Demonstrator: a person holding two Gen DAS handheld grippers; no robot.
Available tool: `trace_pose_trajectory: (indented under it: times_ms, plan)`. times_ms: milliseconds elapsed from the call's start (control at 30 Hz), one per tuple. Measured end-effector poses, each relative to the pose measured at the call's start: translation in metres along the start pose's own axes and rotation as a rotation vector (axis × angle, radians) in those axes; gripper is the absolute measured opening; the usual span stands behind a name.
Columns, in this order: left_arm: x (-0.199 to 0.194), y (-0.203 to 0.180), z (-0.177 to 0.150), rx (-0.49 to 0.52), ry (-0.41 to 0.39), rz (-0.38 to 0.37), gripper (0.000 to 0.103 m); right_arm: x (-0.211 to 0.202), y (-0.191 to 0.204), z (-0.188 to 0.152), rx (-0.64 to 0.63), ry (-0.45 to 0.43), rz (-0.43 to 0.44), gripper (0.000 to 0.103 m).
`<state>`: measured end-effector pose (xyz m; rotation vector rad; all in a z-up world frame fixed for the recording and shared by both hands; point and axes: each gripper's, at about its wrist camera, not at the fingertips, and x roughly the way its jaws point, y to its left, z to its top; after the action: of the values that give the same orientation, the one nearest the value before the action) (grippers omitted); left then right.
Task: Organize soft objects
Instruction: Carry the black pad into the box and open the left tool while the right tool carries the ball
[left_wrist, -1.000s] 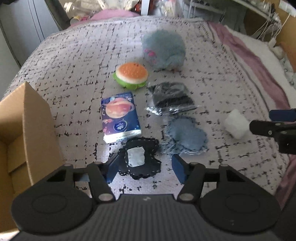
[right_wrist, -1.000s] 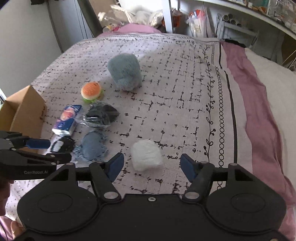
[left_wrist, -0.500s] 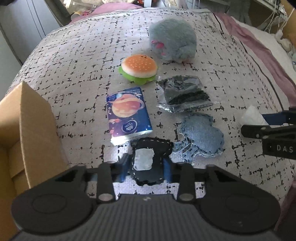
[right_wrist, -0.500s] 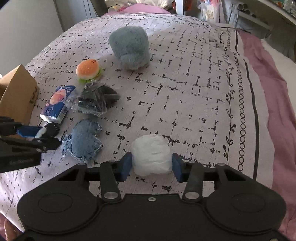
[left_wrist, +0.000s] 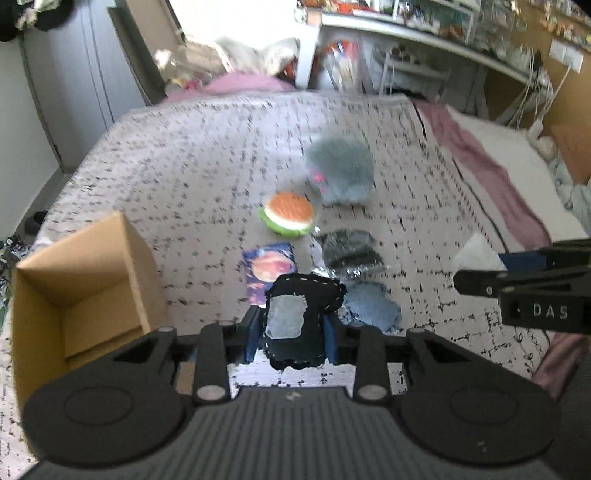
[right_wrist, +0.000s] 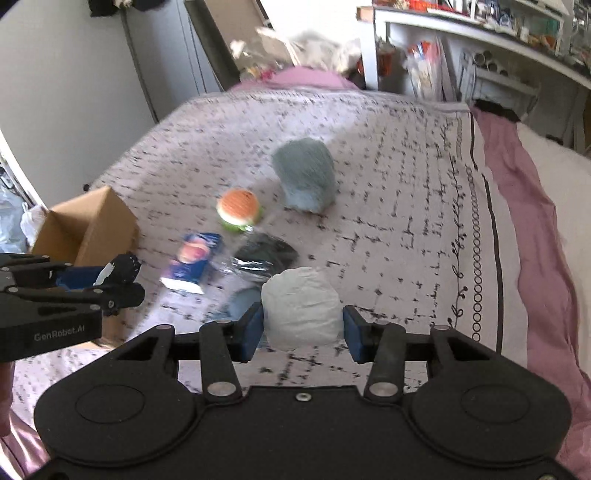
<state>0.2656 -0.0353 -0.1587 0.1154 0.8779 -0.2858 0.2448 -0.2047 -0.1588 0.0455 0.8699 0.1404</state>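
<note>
The left wrist view shows the left gripper (left_wrist: 293, 334) clamped on a black fabric patch (left_wrist: 301, 317) with white stitching and a pale grey square sewn on it, held clear of the bedspread (left_wrist: 207, 155). To its left an open cardboard box (left_wrist: 85, 288) shows its bare inside, which the other view does not give. Beyond the patch lie a tissue pack (left_wrist: 269, 267) printed with a planet, a denim patch (left_wrist: 373, 306), a dark bundle in clear wrap (left_wrist: 351, 251), a burger toy (left_wrist: 290, 214) and a grey plush toy (left_wrist: 340, 173). At the right edge the right gripper comes in from the side, with only a corner of its white load visible.

The right wrist view shows that load whole: the right gripper (right_wrist: 303, 326) is closed on a white soft ball (right_wrist: 301, 308), both blue pads (right_wrist: 254, 326) pressed to its sides. This view also takes in the pink sheet (right_wrist: 532, 221) along the bed's right side and, at the left edge, the left gripper seen sideways with the black patch in its tip. The denim patch is mostly hidden behind the ball.
</note>
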Motion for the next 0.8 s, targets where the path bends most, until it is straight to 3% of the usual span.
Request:
trace_pose_trajectory:
  times_ms: [400, 800]
  plan:
    - [-0.066, 0.043, -0.012, -0.077, -0.113, 0.012, 0.034, -0.039, 0.048, -0.006, -0.034, -0.089, 0.016, 0.045]
    - [-0.097, 0.073, -0.016, -0.112, -0.168, 0.029, 0.034, -0.056, 0.077, 0.000, -0.042, -0.141, 0.023, 0.045]
